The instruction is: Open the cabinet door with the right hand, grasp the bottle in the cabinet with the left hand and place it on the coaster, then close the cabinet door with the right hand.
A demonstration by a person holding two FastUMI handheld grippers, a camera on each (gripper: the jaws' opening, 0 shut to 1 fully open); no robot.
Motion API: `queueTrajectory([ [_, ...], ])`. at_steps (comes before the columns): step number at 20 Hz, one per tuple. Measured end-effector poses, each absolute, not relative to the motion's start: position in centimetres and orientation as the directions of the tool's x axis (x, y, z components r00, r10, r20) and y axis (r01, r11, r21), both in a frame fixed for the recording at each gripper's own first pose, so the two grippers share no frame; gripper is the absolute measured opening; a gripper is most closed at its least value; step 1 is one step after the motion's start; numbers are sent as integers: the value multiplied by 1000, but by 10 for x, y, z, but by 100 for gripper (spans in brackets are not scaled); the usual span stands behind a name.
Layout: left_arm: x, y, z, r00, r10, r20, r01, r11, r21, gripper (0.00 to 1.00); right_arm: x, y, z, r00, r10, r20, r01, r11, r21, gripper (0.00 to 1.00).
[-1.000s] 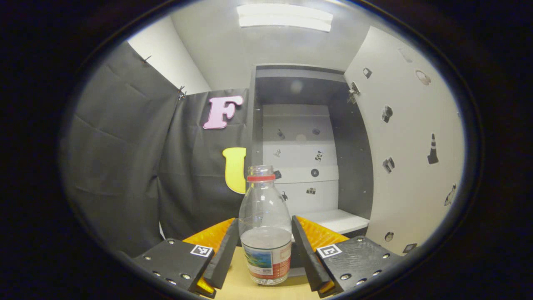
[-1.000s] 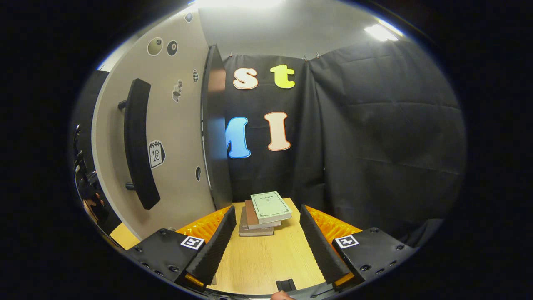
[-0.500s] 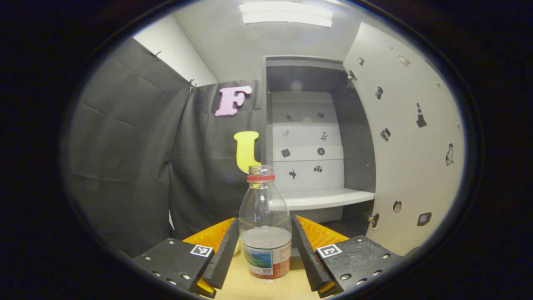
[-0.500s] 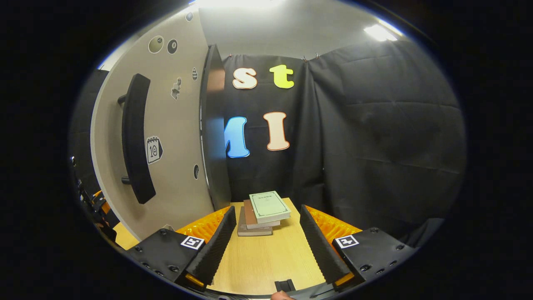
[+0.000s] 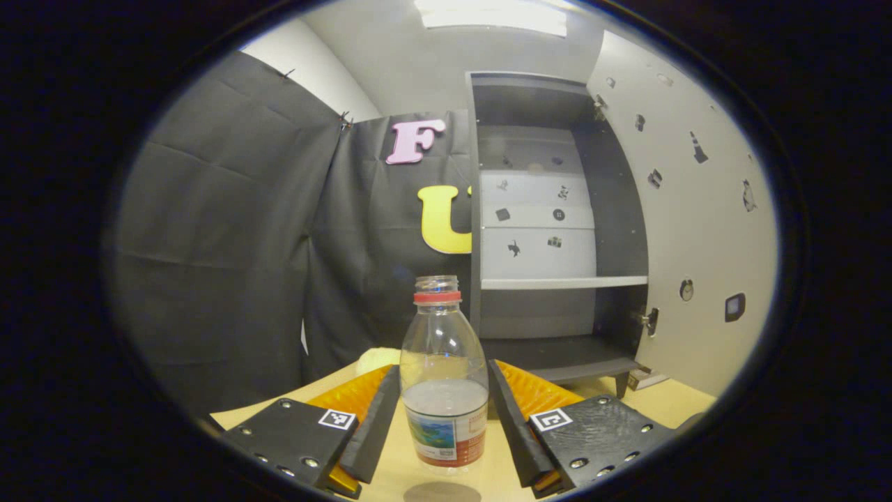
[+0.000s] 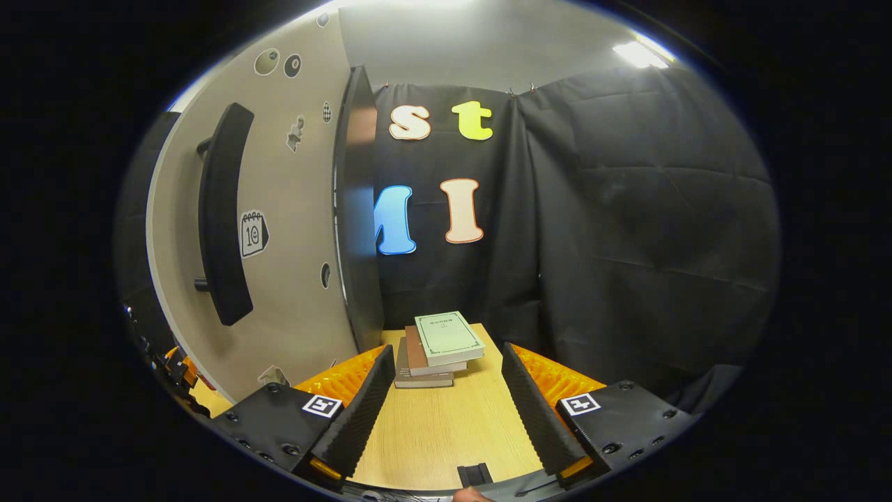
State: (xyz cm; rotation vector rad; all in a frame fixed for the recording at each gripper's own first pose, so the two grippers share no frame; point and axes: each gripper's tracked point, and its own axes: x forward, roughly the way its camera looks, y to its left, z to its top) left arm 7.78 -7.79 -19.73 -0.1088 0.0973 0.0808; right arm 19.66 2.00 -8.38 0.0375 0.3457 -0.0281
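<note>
In the left gripper view I had the left tongs (image 5: 444,411) clamped on the water bottle (image 5: 444,376), one finger pressed to each side of its lower body at the label, with the bottle standing upright, its long axis vertical, its red-ringed open neck at the top and a little water in the bottom. It hung just above the desk (image 5: 669,403), out of the cabinet (image 5: 550,230), which stood beyond it and a little to the right with its door (image 5: 690,230) swung wide open on the far right. A dark round patch (image 5: 442,492) lay on the desk directly below the bottle's base; I judged it to be either the coaster or the bottle's shadow, and could not tell which. If it was the coaster, the coming move was a straight lowering along the bottle's own axis, with hardly any sideways travel. In the right gripper view my right tongs (image 6: 442,411) were spread open and empty above the desk, pointed at a stack of books (image 6: 439,348) ahead. The door's long black handle (image 6: 221,216) stood to the left of those tongs, upright, so the right hand was the nearer one for closing.
</note>
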Motion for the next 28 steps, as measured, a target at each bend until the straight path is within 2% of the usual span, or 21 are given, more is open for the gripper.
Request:
queueTrajectory([
  [4, 66, -81, -230, 987, 68, -147, -81, 993, -85, 76, 195, 25, -90, 933, -12, -359, 20, 1000, 20, 98],
  [5, 65, -83, -237, 986, 67, -156, -81, 993, -81, 73, 194, 25, -91, 932, -14, -362, 21, 1000, 15, 93],
  [6, 62, -83, -245, 983, 70, -168, -83, 994, -74, 73, 193, 24, -91, 932, -18, -362, 25, 1000, 14, 98],
  [7, 61, -83, -252, 981, 77, -179, -89, 994, -64, 73, 192, 23, -93, 931, -21, -366, 29, 999, 15, 93],
  [8, 60, -81, -258, 979, 81, -188, -94, 994, -60, 73, 190, 23, -93, 929, -22, -370, 31, 999, 19, 98],
  [11, 54, -80, -269, 975, 93, -203, -107, 993, -58, 73, 186, 20, -90, 929, -31, -369, 43, 999, 23, 98],
  [12, 52, -79, -272, 975, 98, -200, -110, 993, -53, 76, 185, 19, -88, 930, -33, -366, 45, 999, 25, 98],
  [13, 51, -79, -274, 975, 100, -199, -112, 993, -47, 73, 183, 20, -87, 931, -33, -364, 46, 999, 26, 98],
  [17, 45, -87, -294, 970, 90, -226, -100, 994, -35, 74, 178, 22, -88, 927, -31, -375, 42, 999, 21, 98],
  [18, 40, -87, -295, 970, 93, -225, -103, 994, -34, 78, 177, 23, -90, 925, -29, -379, 40, 999, 22, 98],
  [19, 39, -87, -290, 974, 96, -205, -105, 994, -34, 74, 177, 25, -90, 924, -26, -381, 37, 999, 21, 98],
  [20, 35, -90, -292, 975, 95, -202, -105, 994, -38, 78, 176, 26, -89, 924, -24, -383, 34, 999, 19, 98],
  [23, 28, -92, -291, 974, 98, -204, -106, 994, -27, 74, 174, 30, -87, 926, -18, -377, 23, 1000, 8, 98],
  [24, 27, -94, -293, 972, 96, -214, -103, 994, -20, 78, 174, 32, -86, 927, -15, -375, 19, 1000, 7, 98],
  [28, 25, -92, -286, 968, 99, -229, -101, 995, 4, 79, 172, 35, -86, 928, -7, -372, 8, 1000, 1, 98],
])
